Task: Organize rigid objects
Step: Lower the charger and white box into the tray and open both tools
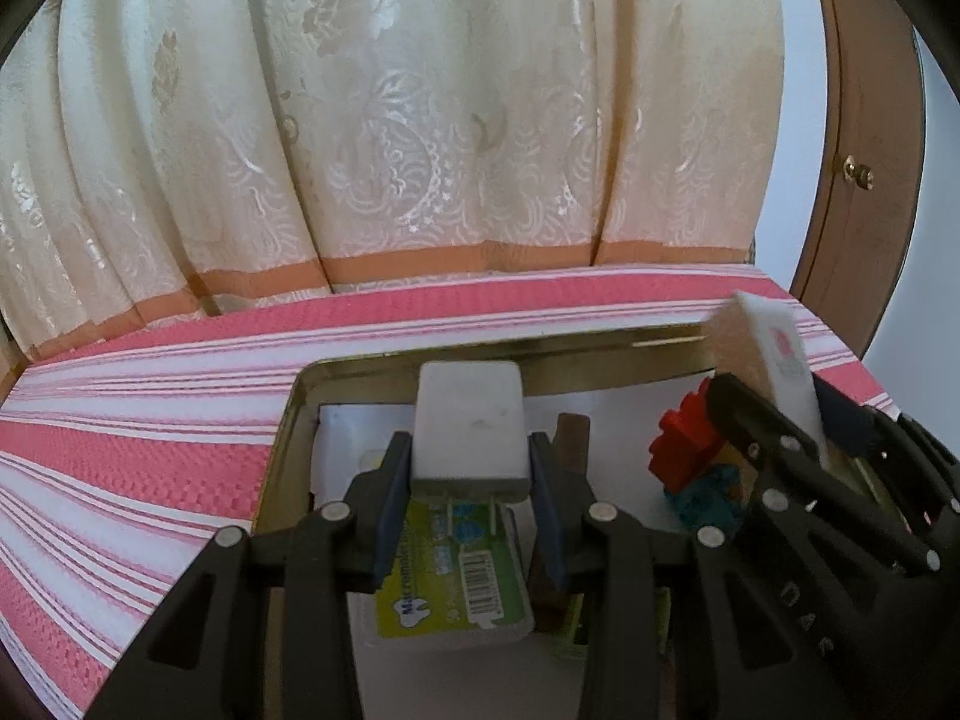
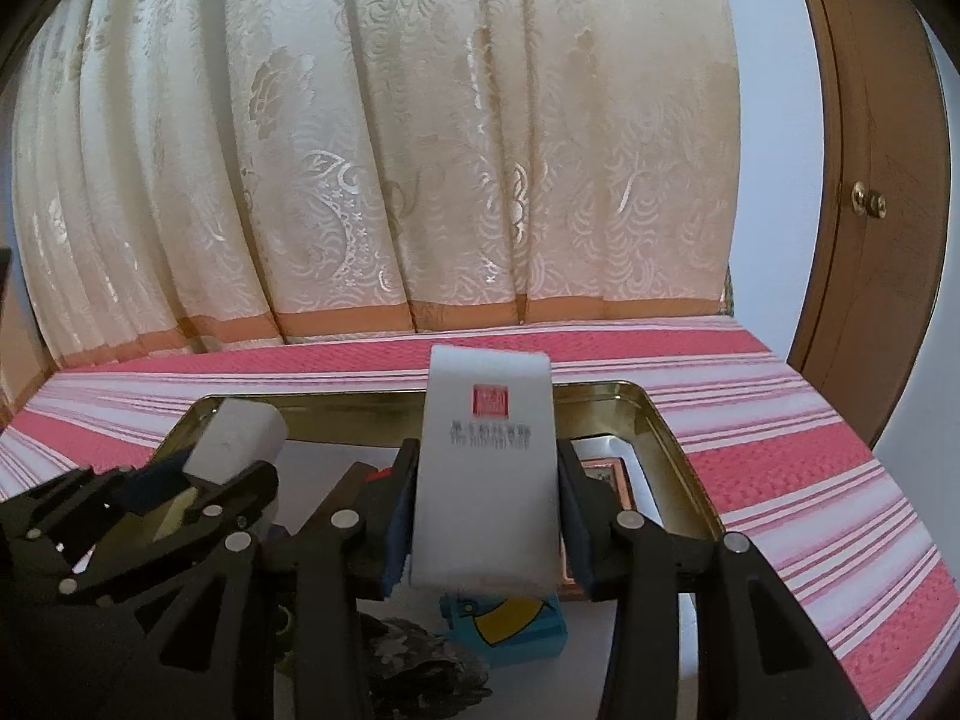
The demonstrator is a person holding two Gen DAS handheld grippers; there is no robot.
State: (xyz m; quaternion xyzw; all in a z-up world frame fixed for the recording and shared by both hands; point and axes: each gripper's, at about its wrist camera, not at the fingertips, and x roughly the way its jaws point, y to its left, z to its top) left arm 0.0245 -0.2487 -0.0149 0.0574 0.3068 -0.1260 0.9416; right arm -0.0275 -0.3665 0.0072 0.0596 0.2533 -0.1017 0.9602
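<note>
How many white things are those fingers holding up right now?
2. A white charger plug is clamped in the left gripper, and a white box with a red stamp sits in the right gripper. Both hang over the gold tin. Others may lie hidden below.

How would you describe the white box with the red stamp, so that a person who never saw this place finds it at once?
Start at the gold metal tray on the pink striped cloth. Above its right part, the right gripper holds the white box upright. Unlike the plain white charger in the left gripper, it has a red square stamp and grey print.
</note>
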